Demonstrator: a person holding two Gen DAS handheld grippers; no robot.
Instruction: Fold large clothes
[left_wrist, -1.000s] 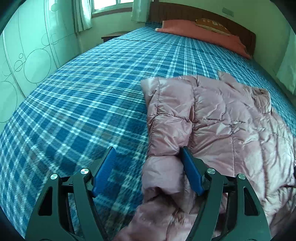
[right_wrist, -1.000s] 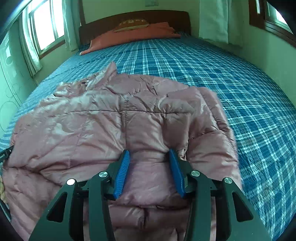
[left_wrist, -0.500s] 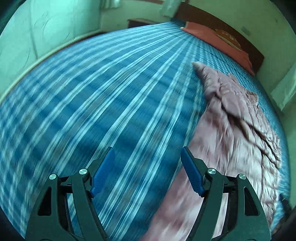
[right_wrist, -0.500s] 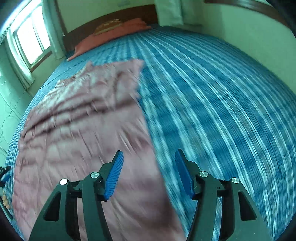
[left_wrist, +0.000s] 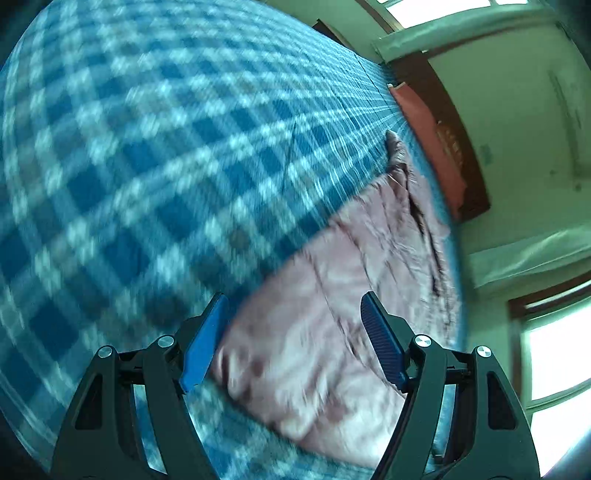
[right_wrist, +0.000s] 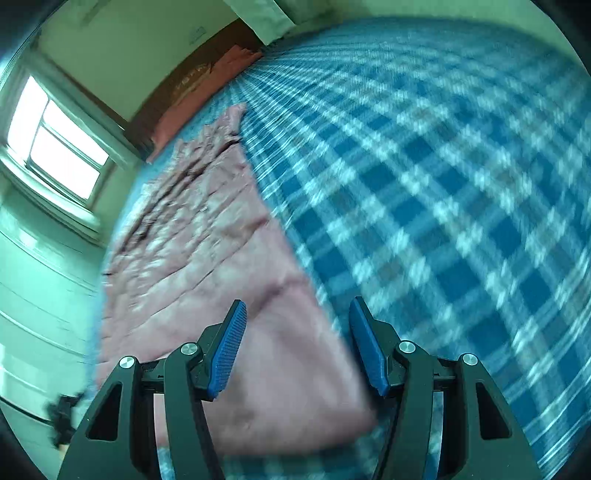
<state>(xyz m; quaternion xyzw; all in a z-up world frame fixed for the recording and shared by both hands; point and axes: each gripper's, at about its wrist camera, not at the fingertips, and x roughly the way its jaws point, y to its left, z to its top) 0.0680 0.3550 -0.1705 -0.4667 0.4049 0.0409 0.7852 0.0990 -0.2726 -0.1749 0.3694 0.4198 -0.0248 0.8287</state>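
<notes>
While both views are smeared by motion, the following can be entered: pink quilted jacket (left_wrist: 332, 332), laid flat on the blue plaid bedspread (left_wrist: 147, 166), its long body running toward the headboard (left_wrist: 443, 122) and the orange pillow (left_wrist: 424, 122); the near hem lies just ahead of both tools, one near corner before each; folds across the far part are seen only as dark creases, their detail lost to blur.

Left gripper (left_wrist: 295, 343): jaws spread wide, nothing clasped; the jacket's near left corner is seen beyond and between the blue pads, untouched by them.

Right gripper (right_wrist: 295, 343): jaws parted and lately widened, nothing between them but a view of the jacket's near right corner; the pads are not pressed on the cloth.

Window (right_wrist: 55, 147) noted at the left in the right wrist view.

State of task, as judged: the garment appears spread and narrowed into a long strip, the sides presumably turned in; the lengthwise fold, hem toward collar, is judged not yet made; a fresh hold on both near corners would be needed first.
</notes>
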